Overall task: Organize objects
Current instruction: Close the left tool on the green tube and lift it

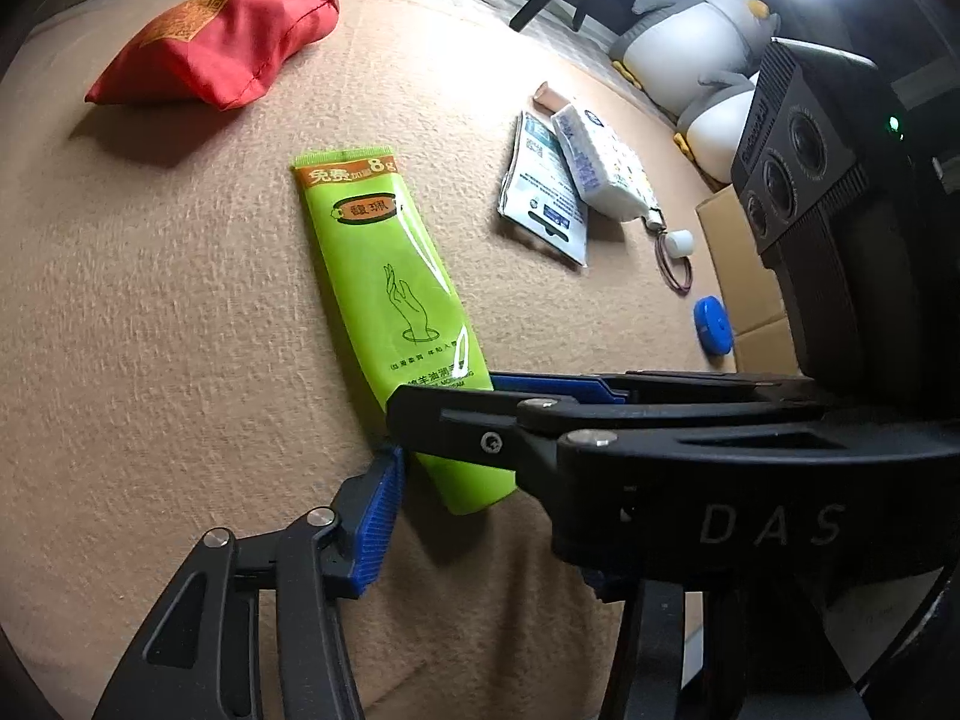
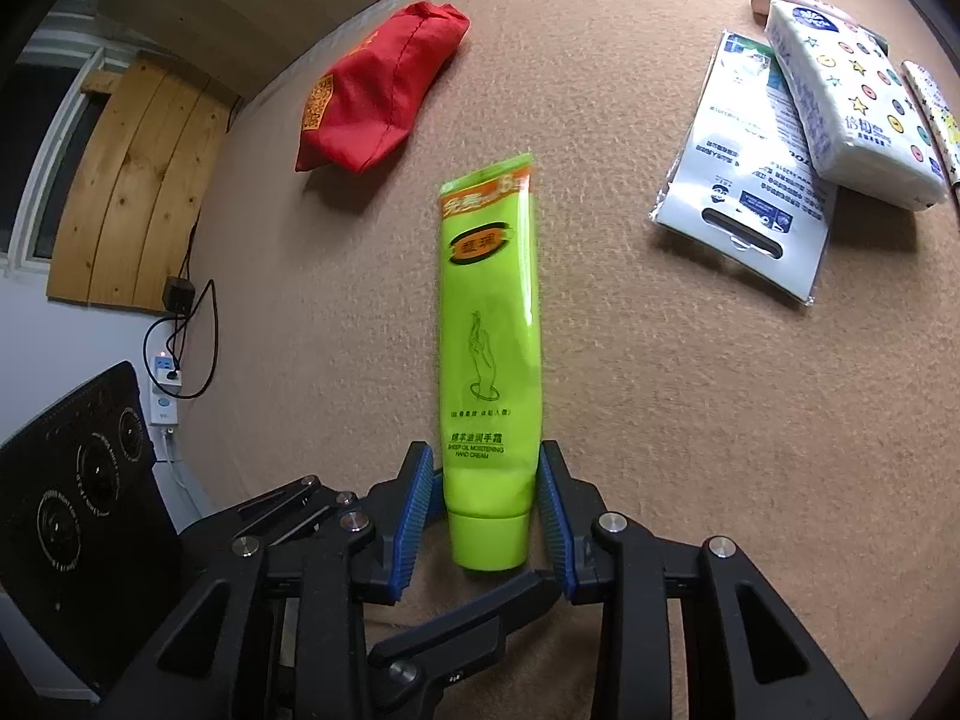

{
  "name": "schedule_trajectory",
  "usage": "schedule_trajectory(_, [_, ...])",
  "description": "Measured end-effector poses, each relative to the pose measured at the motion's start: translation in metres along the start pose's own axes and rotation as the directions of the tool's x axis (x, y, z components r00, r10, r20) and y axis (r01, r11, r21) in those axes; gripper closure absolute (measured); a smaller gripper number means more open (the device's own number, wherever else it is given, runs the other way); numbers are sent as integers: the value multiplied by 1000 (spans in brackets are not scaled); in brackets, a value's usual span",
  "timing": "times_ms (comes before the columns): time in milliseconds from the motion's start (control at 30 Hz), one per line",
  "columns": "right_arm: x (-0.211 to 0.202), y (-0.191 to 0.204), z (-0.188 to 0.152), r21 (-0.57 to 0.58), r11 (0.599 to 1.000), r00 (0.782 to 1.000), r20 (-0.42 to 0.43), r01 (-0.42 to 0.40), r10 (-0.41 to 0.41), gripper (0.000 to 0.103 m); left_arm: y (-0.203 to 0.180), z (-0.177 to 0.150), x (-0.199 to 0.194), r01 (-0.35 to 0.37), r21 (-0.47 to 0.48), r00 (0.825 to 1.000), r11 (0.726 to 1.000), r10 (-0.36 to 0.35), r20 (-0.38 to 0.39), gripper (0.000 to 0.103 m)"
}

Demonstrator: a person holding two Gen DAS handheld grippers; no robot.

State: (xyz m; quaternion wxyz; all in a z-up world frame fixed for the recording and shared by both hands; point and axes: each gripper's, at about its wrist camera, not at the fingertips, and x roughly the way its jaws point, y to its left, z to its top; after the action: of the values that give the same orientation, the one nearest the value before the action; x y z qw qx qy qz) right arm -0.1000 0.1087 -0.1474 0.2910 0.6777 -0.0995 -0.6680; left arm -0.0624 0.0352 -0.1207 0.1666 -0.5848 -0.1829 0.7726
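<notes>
A lime-green hand-cream tube (image 1: 384, 276) (image 2: 489, 324) lies lengthwise on the beige cloth surface (image 1: 150, 330), crimped end away from me. My right gripper (image 2: 485, 456) (image 1: 447, 399) straddles the tube just above its cap, and its blue pads are shut on the tube's sides. In the left wrist view the cap end casts a shadow below itself and looks slightly raised. My left gripper (image 1: 474, 474) is open around the cap end. Its left pad (image 1: 375, 516) stands just clear of the tube, and its other finger is hidden under the right gripper.
A red fabric pouch (image 1: 222, 48) (image 2: 372, 102) lies at the far left. To the right, a patterned tissue pack (image 1: 600, 168) (image 2: 852, 114) rests on a mask packet (image 1: 540, 198) (image 2: 744, 198). Nearby are a white cap (image 1: 681, 243), hair ties (image 1: 675, 270), a blue lid (image 1: 711, 324) and a cardboard box (image 1: 744, 276).
</notes>
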Motion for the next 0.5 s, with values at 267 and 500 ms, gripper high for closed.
schedule_trajectory(267, [-7, -5, -4, -1, 1000, 1000, 20, -6, 6, 75, -2, 0, -3, -22, 8, 1000, 1000, 22, 10, 62])
schedule_trajectory(500, [-27, -8, -8, -3, 1000, 997, 71, -10, 11, 75, -20, 6, -12, -36, 43, 999, 998, 34, 35, 62])
